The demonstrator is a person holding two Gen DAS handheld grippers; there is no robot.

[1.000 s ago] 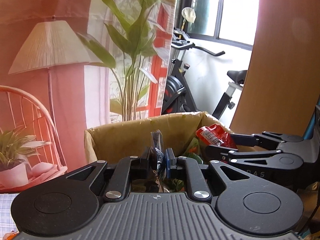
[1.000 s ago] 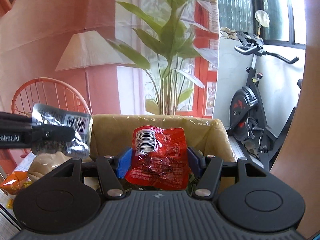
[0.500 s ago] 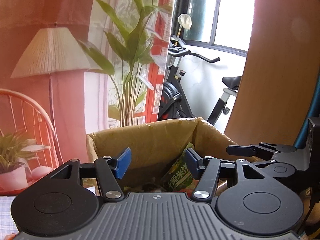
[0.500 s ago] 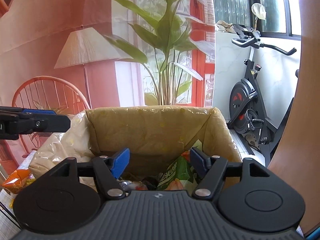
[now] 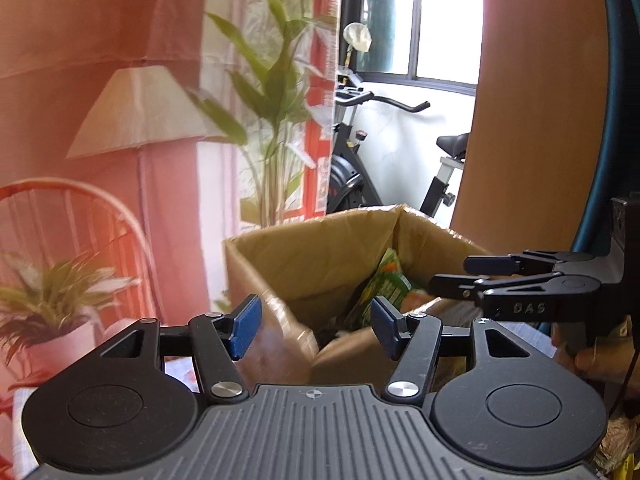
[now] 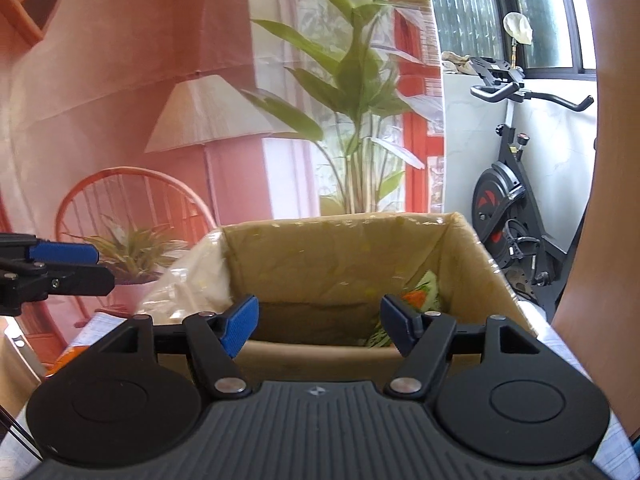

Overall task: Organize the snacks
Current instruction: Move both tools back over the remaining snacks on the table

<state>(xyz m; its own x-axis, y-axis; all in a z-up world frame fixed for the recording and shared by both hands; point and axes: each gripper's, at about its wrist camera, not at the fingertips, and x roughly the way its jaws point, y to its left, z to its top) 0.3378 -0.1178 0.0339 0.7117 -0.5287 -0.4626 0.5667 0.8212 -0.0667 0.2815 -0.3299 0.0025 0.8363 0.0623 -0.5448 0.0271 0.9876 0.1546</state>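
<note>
A brown cardboard box lined with clear plastic stands just ahead of both grippers; it also shows in the right wrist view. A green snack bag leans inside it against the right wall, and shows in the right wrist view too. My left gripper is open and empty, in front of the box's near left corner. My right gripper is open and empty, at the box's near wall. The right gripper shows from the side in the left wrist view, and the left gripper in the right wrist view.
An orange snack packet lies low on the left by the table edge. A small potted plant and an orange chair stand left of the box. A tall plant, a lamp and an exercise bike stand behind it.
One second ago my left gripper held a dark silver packet and my right a red packet over the box. Both have let go, opened, and drawn back from the box.
</note>
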